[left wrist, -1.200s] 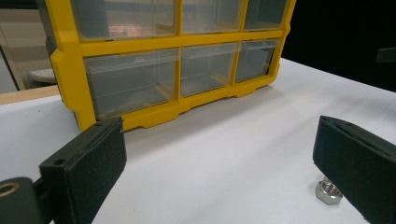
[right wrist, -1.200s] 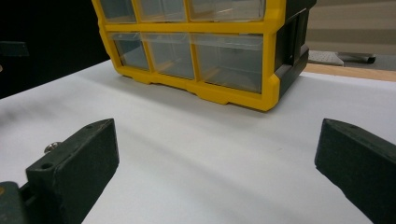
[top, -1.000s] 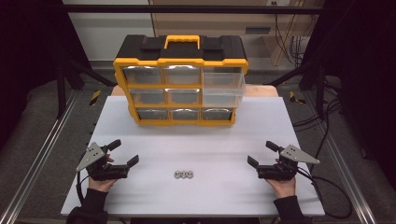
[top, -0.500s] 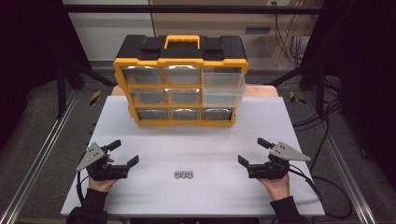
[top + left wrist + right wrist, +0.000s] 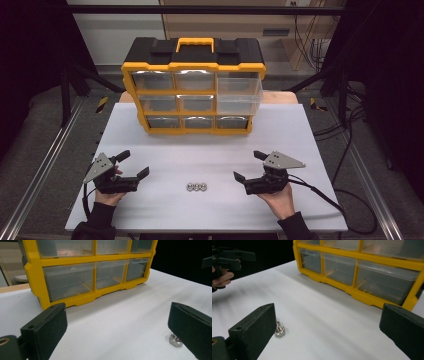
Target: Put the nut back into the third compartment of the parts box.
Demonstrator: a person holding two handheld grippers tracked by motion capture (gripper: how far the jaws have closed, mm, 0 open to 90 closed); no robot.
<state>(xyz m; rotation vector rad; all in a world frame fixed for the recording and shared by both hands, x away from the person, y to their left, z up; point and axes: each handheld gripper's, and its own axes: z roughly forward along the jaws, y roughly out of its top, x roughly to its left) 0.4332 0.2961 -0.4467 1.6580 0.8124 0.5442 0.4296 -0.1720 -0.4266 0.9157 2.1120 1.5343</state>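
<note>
1. Rightward of the nuts, the right tool has slid inward toward them over the last second; the left tool has not shifted.
2. High view: three hex nuts lie in a touching row on the white counter, near its front edge, between the two tools. Both tools open wide, nothing held. Yellow drawer organizer stands at the back, its upper right drawer pulled out. Open counter all round the nuts; front edge close behind the hands.
3. Left gripper view: jaws spread wide, empty. One nut shows just beside the right-hand jaw, partly hidden by it.
4. Right gripper view: jaws wide, empty. Nuts just beside the left-hand jaw, not yet between the two; the other hand well off.
5. Judgement: approach step for a nut pick-up. Next move calls for swinging the right tool to bracket the end nut, lowering, then closing gently so the row does not scatter.
</note>
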